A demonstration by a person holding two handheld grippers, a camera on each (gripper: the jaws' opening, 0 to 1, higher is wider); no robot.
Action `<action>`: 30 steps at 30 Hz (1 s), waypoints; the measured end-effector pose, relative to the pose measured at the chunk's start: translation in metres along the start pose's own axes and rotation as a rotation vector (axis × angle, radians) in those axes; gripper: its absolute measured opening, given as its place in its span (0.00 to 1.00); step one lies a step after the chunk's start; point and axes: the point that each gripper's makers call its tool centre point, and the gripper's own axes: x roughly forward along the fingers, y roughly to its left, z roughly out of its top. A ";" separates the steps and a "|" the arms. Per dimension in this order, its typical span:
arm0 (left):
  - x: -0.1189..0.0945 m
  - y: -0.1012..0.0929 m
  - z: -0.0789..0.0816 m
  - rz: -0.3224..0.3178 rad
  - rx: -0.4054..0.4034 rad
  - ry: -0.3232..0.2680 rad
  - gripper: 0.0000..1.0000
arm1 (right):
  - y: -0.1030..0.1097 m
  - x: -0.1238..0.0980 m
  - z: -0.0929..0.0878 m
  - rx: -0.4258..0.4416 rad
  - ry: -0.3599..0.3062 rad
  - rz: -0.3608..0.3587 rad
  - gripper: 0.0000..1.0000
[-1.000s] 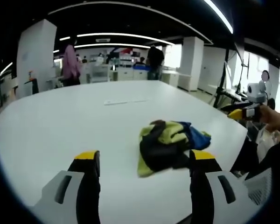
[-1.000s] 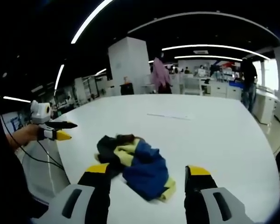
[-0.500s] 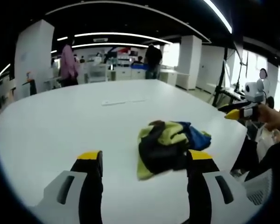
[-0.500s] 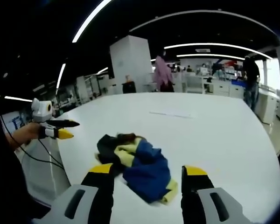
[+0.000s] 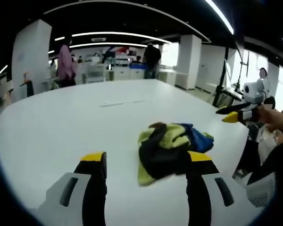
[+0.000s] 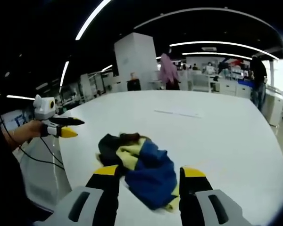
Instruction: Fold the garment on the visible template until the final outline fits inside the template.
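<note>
Holding my left tongs (image 5: 141,162) and right tongs (image 6: 148,175) low over the white worktop (image 5: 61,122), both with jaws apart and nothing between them. Crumpled garment (image 5: 167,146), black, yellow-green and blue, lies bunched on the worktop just ahead of both tongs, near its edge. Two people (image 5: 63,63) stand well beyond the worktop.

left gripper (image 5: 142,162) jaws apart, level, at 6 o'clock. right gripper (image 6: 148,173) jaws apart too. each shows in the other's view, hand-held, tips together.
</note>
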 end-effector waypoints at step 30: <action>0.061 -0.009 -0.002 -0.116 -0.001 0.035 0.49 | 0.006 0.073 -0.001 -0.011 0.068 0.055 0.23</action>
